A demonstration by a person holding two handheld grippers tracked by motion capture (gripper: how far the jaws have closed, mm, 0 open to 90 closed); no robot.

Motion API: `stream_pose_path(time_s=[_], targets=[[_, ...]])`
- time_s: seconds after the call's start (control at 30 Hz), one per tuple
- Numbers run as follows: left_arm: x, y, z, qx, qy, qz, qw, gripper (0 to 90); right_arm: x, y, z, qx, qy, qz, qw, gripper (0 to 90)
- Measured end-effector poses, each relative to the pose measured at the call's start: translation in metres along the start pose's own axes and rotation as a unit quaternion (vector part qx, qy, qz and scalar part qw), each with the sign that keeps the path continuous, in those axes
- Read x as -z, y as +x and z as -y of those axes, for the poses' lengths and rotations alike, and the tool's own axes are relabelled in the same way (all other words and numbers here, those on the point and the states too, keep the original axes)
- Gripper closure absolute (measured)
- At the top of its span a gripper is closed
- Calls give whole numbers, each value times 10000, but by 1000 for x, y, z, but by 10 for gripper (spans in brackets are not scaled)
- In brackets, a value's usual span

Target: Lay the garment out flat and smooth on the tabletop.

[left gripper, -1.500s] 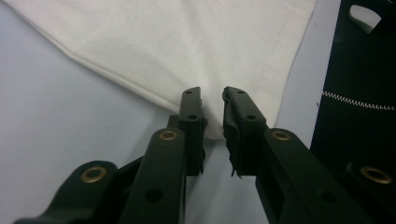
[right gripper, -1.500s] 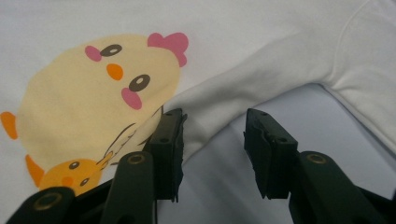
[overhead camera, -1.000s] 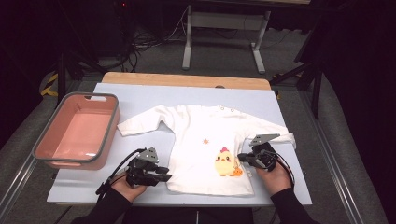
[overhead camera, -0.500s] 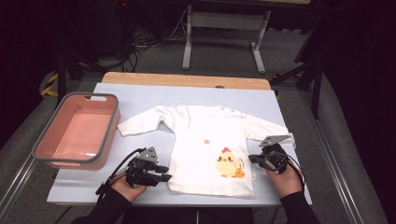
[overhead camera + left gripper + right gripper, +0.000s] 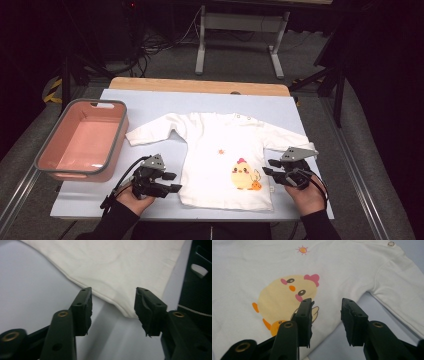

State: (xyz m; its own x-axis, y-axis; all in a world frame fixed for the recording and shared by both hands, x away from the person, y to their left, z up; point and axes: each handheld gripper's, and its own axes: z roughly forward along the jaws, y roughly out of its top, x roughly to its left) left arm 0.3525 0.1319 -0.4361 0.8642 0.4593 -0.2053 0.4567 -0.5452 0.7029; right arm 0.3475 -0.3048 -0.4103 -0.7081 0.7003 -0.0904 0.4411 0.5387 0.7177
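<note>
The pink bin (image 5: 82, 142) sits at nine o'clock, and the white shirt (image 5: 220, 150) lies flat at table centre. The left gripper (image 5: 170, 182), at the shirt's seven o'clock, has just been opening, jaws spread with nothing pinched. The right gripper (image 5: 270, 167), at four o'clock, likewise spread; each should probably bite the hem squarely before any fold.

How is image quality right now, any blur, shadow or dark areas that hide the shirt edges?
High view: table evenly lit, surroundings dark, picture slightly soft; the white shirt shows clearly. Left gripper view: the hem is fairly sharp, the near jaws soft, with a faint shadow under the hem on the table. Right gripper view: chick print and sleeve in focus, the jaws close to the lens blurred.
</note>
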Motion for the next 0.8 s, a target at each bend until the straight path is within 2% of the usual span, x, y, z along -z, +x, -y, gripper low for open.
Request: stream_pose_path(time_s=[0.07,0.1,0.13,0.17,0.2,0.23,0.27,0.3,0.37,0.4,0.47,0.57,0.6,0.67,0.7,0.73,0.8], targets=[[4,5,-4,46,-235,-120,9996,396,-1,3,-1,100,-10,44,9999,573],[5,7,-6,-34,-376,-149,9992,274,-3,5,-1,146,-27,18,9999,561],[5,8,-9,-181,-405,-286,9986,274,-3,5,-1,146,-27,18,9999,561],[5,9,-12,-310,-390,-537,9973,239,-4,6,-1,166,-45,-10,9999,559],[6,11,-14,-337,-390,-637,9966,202,-5,6,-1,201,-50,-31,9998,553],[6,15,-17,-307,-439,-737,9958,181,-5,6,0,204,-55,-22,9998,551],[10,26,-20,-121,-565,-935,9939,171,-6,6,0,179,-84,-54,9998,553],[10,26,-20,-121,-565,-935,9939,181,-6,6,0,179,-84,-54,9998,553],[13,40,-23,92,-652,-1052,9923,192,-6,6,0,169,-102,-64,9998,554],[13,47,-23,132,-674,-1220,9902,204,-6,6,1,176,-112,-75,9998,555],[13,60,-23,272,-663,-1388,9877,220,-6,7,1,183,-117,-96,9997,557],[9,73,-23,363,-661,-1586,9845,250,-8,6,1,150,-133,-144,9997,559],[5,81,-23,433,-573,-1696,9829,271,-8,6,2,151,-126,-155,9997,561],[3,85,-23,468,-522,-1734,9824,292,-8,6,2,140,-128,-173,9997,561],[1,88,-23,561,-505,-1677,9829,335,-8,6,2,128,-149,-187,9996,562],[-1,91,-24,616,-509,-1670,9827,335,-8,6,2,128,-149,-187,9996,562],[-6,93,-27,578,-361,-1848,9804,385,-7,6,2,112,-167,-207,9996,562]])
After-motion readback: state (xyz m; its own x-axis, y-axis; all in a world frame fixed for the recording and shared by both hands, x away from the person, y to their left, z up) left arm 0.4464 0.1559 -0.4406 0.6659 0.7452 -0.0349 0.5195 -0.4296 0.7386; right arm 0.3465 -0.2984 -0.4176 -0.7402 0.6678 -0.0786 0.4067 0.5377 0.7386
